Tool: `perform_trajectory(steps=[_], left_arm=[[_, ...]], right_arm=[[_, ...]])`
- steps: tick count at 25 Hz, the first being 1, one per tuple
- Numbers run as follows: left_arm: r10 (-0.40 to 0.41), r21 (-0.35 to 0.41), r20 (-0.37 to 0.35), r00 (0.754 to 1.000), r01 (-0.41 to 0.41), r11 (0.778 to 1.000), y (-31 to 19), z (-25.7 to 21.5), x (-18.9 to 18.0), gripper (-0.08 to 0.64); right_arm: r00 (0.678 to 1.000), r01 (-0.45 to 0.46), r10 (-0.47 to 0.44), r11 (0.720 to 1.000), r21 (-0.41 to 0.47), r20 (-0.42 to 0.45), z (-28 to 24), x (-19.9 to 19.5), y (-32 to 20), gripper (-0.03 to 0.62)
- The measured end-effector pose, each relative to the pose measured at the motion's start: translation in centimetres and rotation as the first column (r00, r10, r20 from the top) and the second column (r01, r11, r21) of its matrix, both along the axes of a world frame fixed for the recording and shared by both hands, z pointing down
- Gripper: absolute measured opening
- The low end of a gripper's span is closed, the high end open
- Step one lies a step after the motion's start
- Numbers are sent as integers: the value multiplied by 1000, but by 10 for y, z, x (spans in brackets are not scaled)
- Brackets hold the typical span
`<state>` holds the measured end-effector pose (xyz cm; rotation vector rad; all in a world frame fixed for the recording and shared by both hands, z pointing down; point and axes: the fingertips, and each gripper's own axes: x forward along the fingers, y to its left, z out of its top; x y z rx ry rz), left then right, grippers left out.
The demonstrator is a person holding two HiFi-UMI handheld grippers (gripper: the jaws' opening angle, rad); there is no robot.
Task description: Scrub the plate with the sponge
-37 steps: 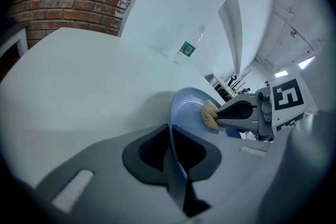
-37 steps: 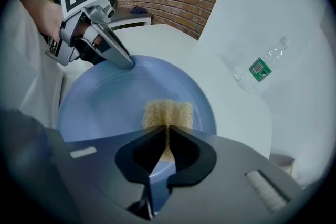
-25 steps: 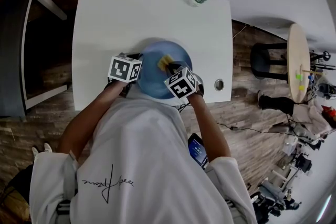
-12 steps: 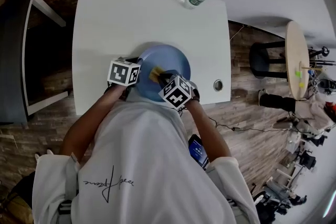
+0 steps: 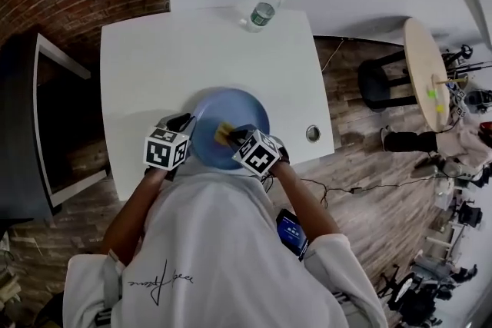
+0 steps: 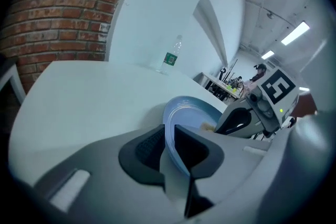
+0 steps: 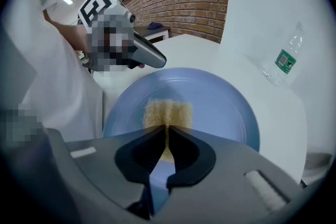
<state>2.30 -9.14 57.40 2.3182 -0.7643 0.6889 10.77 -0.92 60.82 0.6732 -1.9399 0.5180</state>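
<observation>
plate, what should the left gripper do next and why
Likely close the left gripper on the plate. Its jaws have just been opening; the rim stands between them but looks unpinched. The right gripper, shut on the sponge, holds it on the plate, so scrubbing may slide the loose plate.

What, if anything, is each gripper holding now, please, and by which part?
The right gripper pinches the sponge by its near edge. The left gripper, jaws just opening, straddles the plate rim without gripping.
</observation>
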Motion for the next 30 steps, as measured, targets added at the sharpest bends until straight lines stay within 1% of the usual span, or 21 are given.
perform_trajectory(steps=[2, 4, 7, 9, 12, 15, 18, 22, 24, 27, 30], left_arm=[[13, 44, 5, 1000, -14, 999, 2, -11, -1, 69], [28, 80, -5, 1000, -28, 996, 2, -25, 2, 66], [46, 116, -46, 998, -41, 992, 3, -48, 8, 51], [55, 137, -73, 996, -45, 990, 2, -62, 11, 42], [57, 168, -107, 993, -38, 985, 0, -83, 15, 21], [46, 197, -162, 986, -13, 980, -2, -107, 16, 14], [40, 226, -226, 973, 12, 974, -3, -133, 19, 15], [59, 266, -303, 951, 24, 964, 1, -167, 26, 14], [69, 283, -340, 938, 32, 959, 2, -181, 28, 14], [76, 303, -386, 919, 49, 952, 3, -198, 30, 14], [86, 319, -427, 900, 61, 946, 7, -214, 33, 14]], right_arm=[[999, -20, 20, 1000, -2, 33, -5, 0, 2, 26], [997, -45, 45, 999, 0, 68, -13, 2, 3, 26], [988, -92, 87, 995, 29, 130, -29, 4, -2, 25], [976, -121, 103, 989, 83, 194, -47, 3, -9, 25], [954, -146, 92, 974, 174, 287, -80, 0, -16, 25], [931, -179, 92, 958, 223, 352, -106, -2, -18, 25], [901, -222, 103, 944, 246, 421, -128, 0, -21, 25], [845, -296, 122, 917, 266, 520, -159, 9, -27, 23], [823, -330, 133, 903, 275, 553, -173, 14, -31, 23], [806, -361, 134, 883, 300, 576, -192, 21, -34, 23], [801, -370, 123, 871, 323, 586, -209, 26, -32, 23]])
